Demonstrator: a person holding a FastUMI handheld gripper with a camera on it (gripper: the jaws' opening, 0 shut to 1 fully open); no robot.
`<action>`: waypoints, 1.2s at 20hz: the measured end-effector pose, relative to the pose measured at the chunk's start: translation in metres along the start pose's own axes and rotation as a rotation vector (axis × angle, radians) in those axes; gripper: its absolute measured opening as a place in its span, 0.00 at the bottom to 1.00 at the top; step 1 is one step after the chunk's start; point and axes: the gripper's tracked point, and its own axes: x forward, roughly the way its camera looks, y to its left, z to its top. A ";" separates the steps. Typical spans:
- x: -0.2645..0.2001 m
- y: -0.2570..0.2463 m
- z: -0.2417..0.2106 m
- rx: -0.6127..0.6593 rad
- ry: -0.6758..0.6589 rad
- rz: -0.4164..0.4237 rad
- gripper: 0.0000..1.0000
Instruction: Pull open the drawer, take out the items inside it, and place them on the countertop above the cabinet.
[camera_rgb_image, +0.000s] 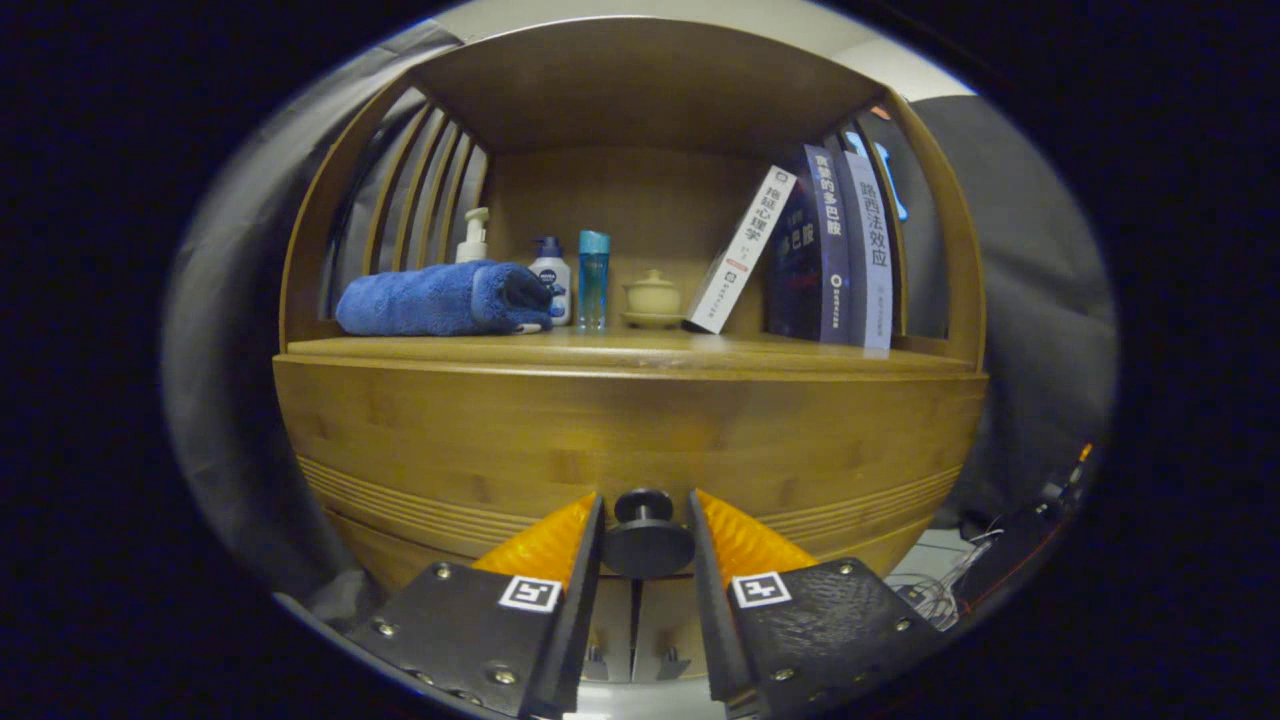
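**Inspector:** Cabinet (630, 440) first: a bamboo unit with an open shelf above and a drawer front (480, 470) below, which looks fully closed. The countertop (620, 350) above the drawer is the drop-off surface.

**Assistant:** What sits on it?

**Inspector:** A folded blue towel (440, 298) at the left, near the front edge. At the right, three books (835, 250), one leaning against the other two. Between them, toward the back, stand a pump bottle (473, 238), a white bottle (551, 275), a blue bottle (593, 278) and a small lidded cup (652, 297). The middle front strip is bare, so I judge it the likely landing place for items.

**Assistant:** And the task's thing?

**Inspector:** The drawer contents are hidden behind the closed front. The drawer knob (646, 535) is a dark round pull, low and centred.

**Assistant:** Gripper state?

**Inspector:** The gripper (646, 520) brackets the knob, one finger on each side, lined up square with it. The fingers are close against the knob, but I cannot tell whether both actually press on it. That placement suits a straight pull toward the near side.

**Assistant:** Progress?

**Inspector:** By my assessment, the opening step is in hand and nothing has been removed yet. A loose hold could slip off the knob's rounded head.
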 end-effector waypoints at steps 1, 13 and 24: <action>0.004 0.000 -0.002 -0.005 -0.006 -0.001 0.55; -0.028 0.000 -0.005 0.016 0.013 0.050 0.29; -0.105 -0.006 -0.014 0.020 0.026 0.038 0.29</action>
